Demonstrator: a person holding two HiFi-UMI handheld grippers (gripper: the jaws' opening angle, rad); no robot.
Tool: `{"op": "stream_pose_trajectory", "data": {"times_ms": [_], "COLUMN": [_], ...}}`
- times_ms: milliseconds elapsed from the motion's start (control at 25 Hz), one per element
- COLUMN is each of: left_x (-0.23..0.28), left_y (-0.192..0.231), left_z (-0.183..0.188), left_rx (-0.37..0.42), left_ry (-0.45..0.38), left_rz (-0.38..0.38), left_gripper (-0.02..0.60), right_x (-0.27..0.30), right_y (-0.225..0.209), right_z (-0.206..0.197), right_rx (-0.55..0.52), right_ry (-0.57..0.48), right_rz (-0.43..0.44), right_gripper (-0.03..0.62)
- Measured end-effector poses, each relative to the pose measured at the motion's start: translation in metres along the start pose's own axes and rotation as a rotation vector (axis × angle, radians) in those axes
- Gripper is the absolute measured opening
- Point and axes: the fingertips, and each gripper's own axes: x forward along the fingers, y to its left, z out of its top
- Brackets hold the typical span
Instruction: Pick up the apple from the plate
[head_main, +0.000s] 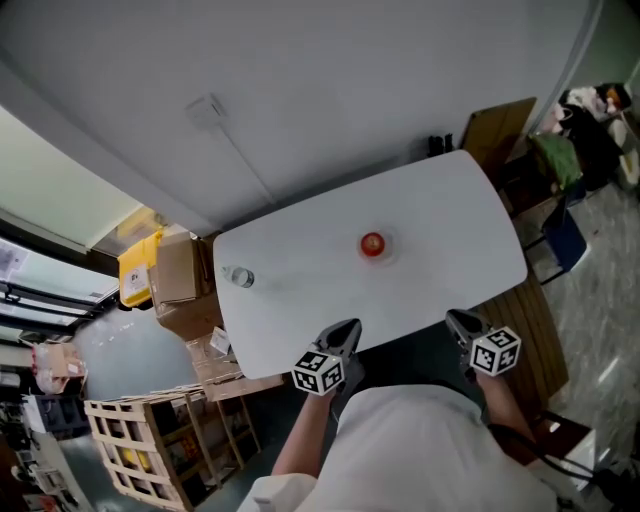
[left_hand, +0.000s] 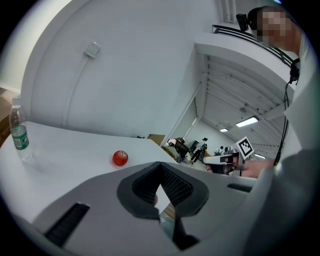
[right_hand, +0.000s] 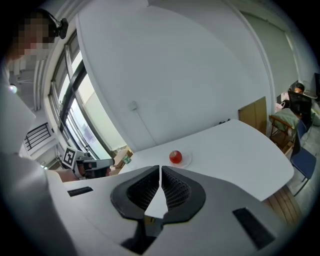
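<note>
A red apple (head_main: 372, 243) rests on a small white plate (head_main: 387, 247) near the middle of the white table (head_main: 450, 220). It shows too as the apple (left_hand: 120, 158) in the left gripper view and the apple (right_hand: 175, 157) on its plate (right_hand: 184, 160) in the right gripper view. My left gripper (head_main: 345, 334) sits at the table's near edge, shut and empty; the left gripper (left_hand: 160, 165) has its jaws together. My right gripper (head_main: 462, 322) is also at the near edge, right of the apple; the right gripper (right_hand: 160, 169) is shut with nothing in it.
A clear plastic bottle (head_main: 239, 277) lies at the table's left end, seen as the bottle (left_hand: 18, 136). Cardboard boxes (head_main: 176, 270) and a wooden crate (head_main: 160, 445) stand left of the table. A chair (head_main: 563, 240) and clutter are at the right.
</note>
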Motion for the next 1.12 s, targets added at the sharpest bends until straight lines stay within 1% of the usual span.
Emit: {"op": "stream_pose_trajectory", "data": {"times_ms": [200, 400, 720, 920, 1120], "left_x": [-0.002, -0.004, -0.002, 0.005, 0.015], "left_y": [0.025, 0.04, 0.043, 0.039, 0.039], "left_z": [0.005, 0.01, 0.017, 0.02, 0.025], "left_rx": [-0.009, -0.005, -0.016, -0.025, -0.034], "left_ry": [0.026, 0.038, 0.028, 0.018, 0.004], "left_rz": [-0.023, -0.04, -0.056, -0.047, -0.01], "left_gripper": [0.002, 0.002, 0.002, 0.002, 0.002], "right_x": [0.02, 0.035, 0.038, 0.042, 0.056], "right_y": [0.008, 0.017, 0.019, 0.013, 0.006], "right_z": [0.004, 0.006, 0.011, 0.016, 0.025], "right_rx": [0.015, 0.019, 0.02, 0.015, -0.003], "right_ry": [0.002, 0.002, 0.004, 0.02, 0.044], "right_rz": [-0.027, -0.038, -0.047, -0.028, 0.02], "right_gripper": [0.038, 0.038, 0.038, 0.038, 0.038]}}
